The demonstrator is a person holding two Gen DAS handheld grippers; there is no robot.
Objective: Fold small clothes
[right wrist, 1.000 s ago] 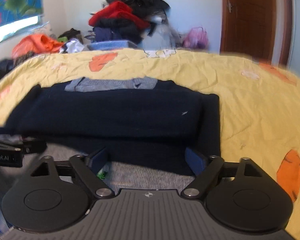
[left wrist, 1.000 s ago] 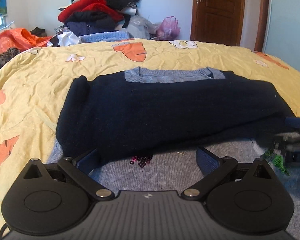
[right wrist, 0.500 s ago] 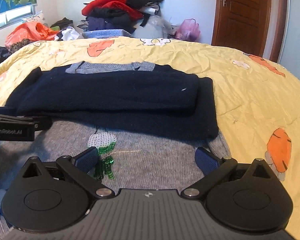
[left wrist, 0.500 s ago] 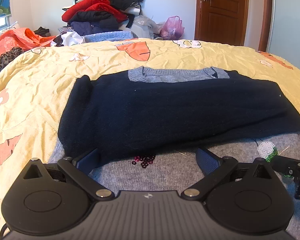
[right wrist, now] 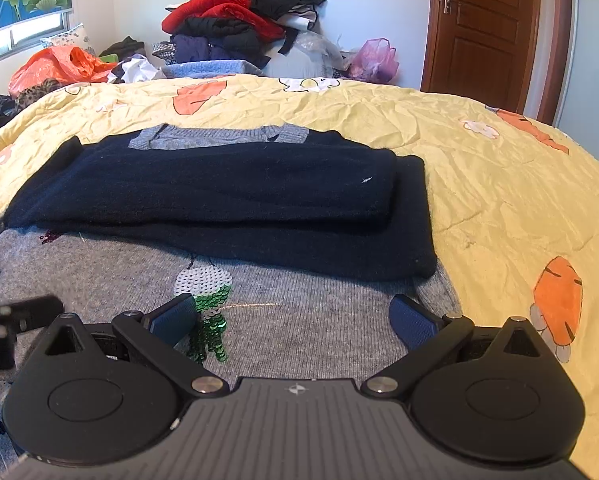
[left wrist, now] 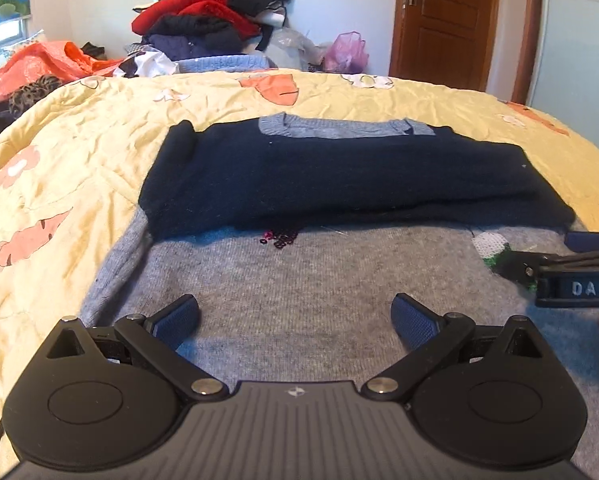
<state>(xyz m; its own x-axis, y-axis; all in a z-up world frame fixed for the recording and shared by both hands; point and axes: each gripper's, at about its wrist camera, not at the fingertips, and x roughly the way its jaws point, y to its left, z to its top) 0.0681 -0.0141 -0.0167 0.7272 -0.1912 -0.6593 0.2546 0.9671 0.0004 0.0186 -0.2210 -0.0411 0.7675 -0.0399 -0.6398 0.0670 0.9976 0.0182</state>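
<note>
A small grey knit sweater (left wrist: 295, 292) (right wrist: 299, 320) with navy sleeves (left wrist: 339, 180) (right wrist: 227, 196) folded across its chest lies flat on the yellow bedspread (left wrist: 79, 168) (right wrist: 511, 200). Its grey collar (left wrist: 339, 128) points away from me. Sequin patches show on the grey body: purple (left wrist: 280, 237) and white-green (right wrist: 207, 292). My left gripper (left wrist: 295, 320) hovers open over the lower left of the grey body, holding nothing. My right gripper (right wrist: 295, 320) hovers open over the lower right, near the sweater's side edge. The right gripper (left wrist: 571, 276) also shows at the right edge of the left wrist view.
A tall pile of red, black and blue clothes (left wrist: 211, 20) (right wrist: 239, 20) sits beyond the far side of the bed. Orange bags (left wrist: 39, 64) lie at the far left, a pink bag (right wrist: 375, 60) by the brown door (left wrist: 447, 20).
Both grippers have drawn back toward me from the folded sleeves, so more of the grey body shows. Both stayed open and the sweater has not moved.
</note>
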